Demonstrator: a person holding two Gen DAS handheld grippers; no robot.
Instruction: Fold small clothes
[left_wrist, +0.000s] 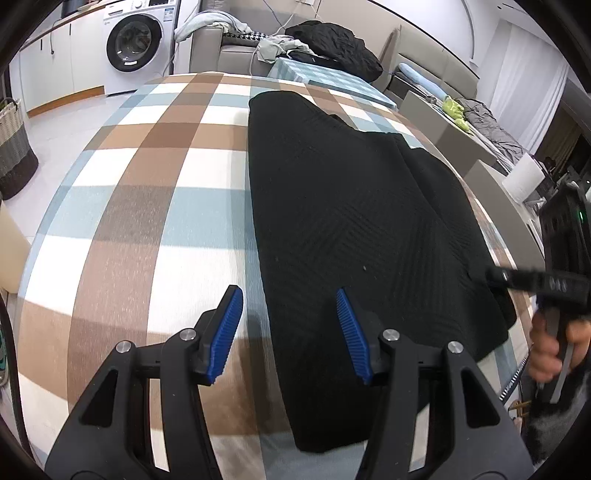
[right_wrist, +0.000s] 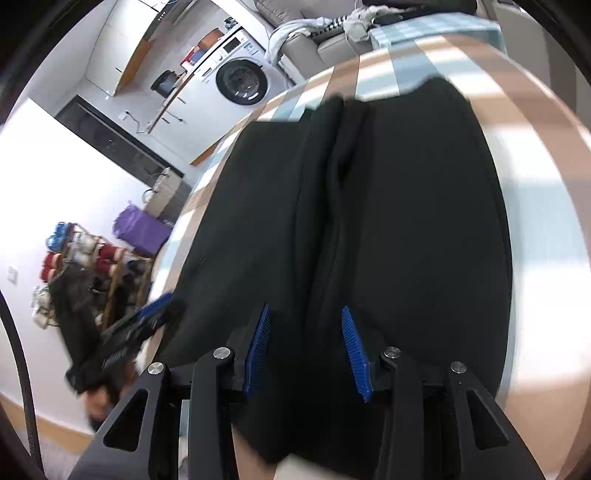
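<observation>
A black textured garment (left_wrist: 351, 206) lies flat on the checked tablecloth (left_wrist: 147, 192), folded lengthwise into a long strip. My left gripper (left_wrist: 290, 295) is open, low over the garment's near left edge, with one blue pad over bare cloth and one over the garment. My right gripper (right_wrist: 304, 314) is open just above the same garment (right_wrist: 406, 221), over a lengthwise fold ridge. The right gripper also shows at the right edge of the left wrist view (left_wrist: 517, 278), and the left gripper shows blurred in the right wrist view (right_wrist: 155, 310).
A washing machine (left_wrist: 133, 44) and white cabinets stand behind the table. A sofa with piled clothes (left_wrist: 325, 40) is beyond the far edge. A woven basket (left_wrist: 13, 147) sits on the floor to the left. A shoe rack (right_wrist: 85, 266) stands beside the table.
</observation>
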